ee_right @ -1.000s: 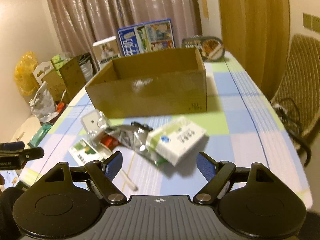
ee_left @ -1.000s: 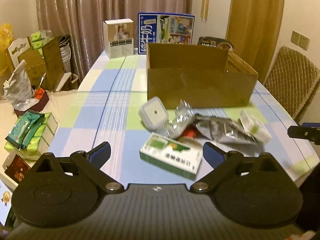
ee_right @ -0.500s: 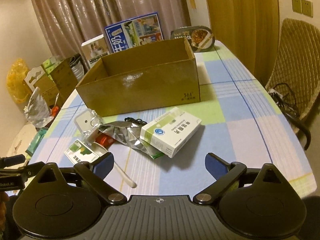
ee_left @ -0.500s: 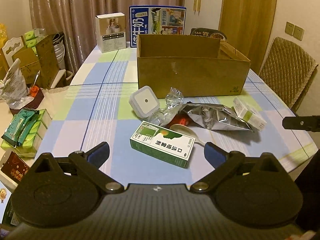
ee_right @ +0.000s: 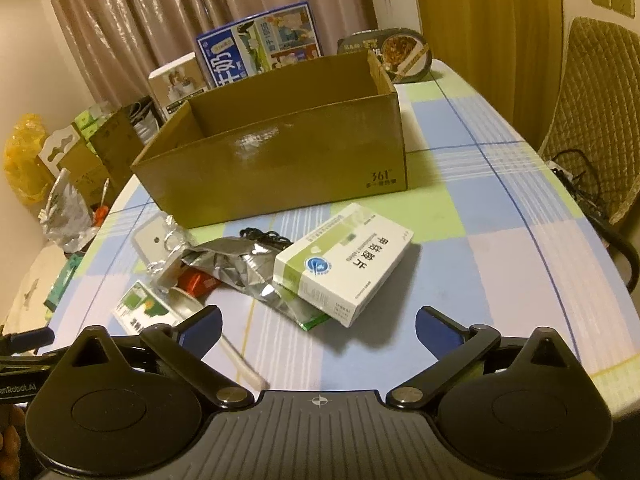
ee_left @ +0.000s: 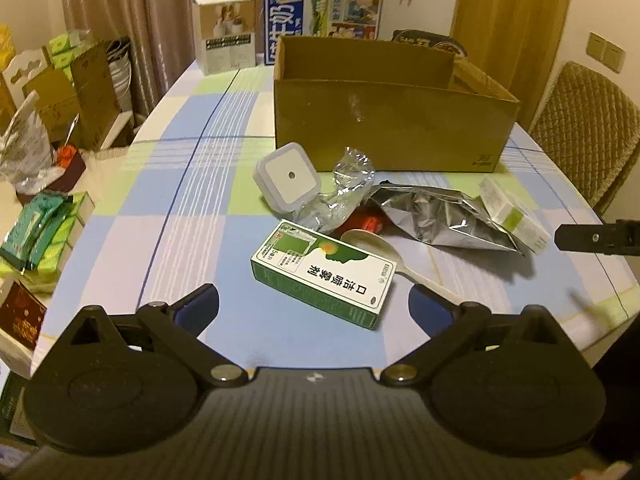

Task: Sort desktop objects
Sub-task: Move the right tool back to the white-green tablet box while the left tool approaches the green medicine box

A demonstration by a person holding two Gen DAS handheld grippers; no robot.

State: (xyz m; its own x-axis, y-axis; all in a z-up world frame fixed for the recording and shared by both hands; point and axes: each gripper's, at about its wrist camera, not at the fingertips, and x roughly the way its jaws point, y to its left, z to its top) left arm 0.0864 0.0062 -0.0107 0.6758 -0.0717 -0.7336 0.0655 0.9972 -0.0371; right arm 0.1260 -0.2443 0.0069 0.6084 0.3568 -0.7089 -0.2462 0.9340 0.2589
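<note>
Quick count of my table pile: two medicine boxes, the green one [ee_left: 325, 274] and the white one [ee_right: 343, 258]. One silver foil bag [ee_left: 438, 216], one plastic spoon [ee_left: 370, 246], one square white night light [ee_left: 289, 176], one crumpled clear wrapper [ee_left: 340, 196], one cardboard box [ee_left: 390, 120].

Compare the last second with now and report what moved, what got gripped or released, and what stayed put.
Both open grippers closed in on the pile: the left gripper toward the green box, the right gripper toward the white box. Nothing was gripped or released. The boxes, foil bag, spoon and cardboard box stayed put.
</note>
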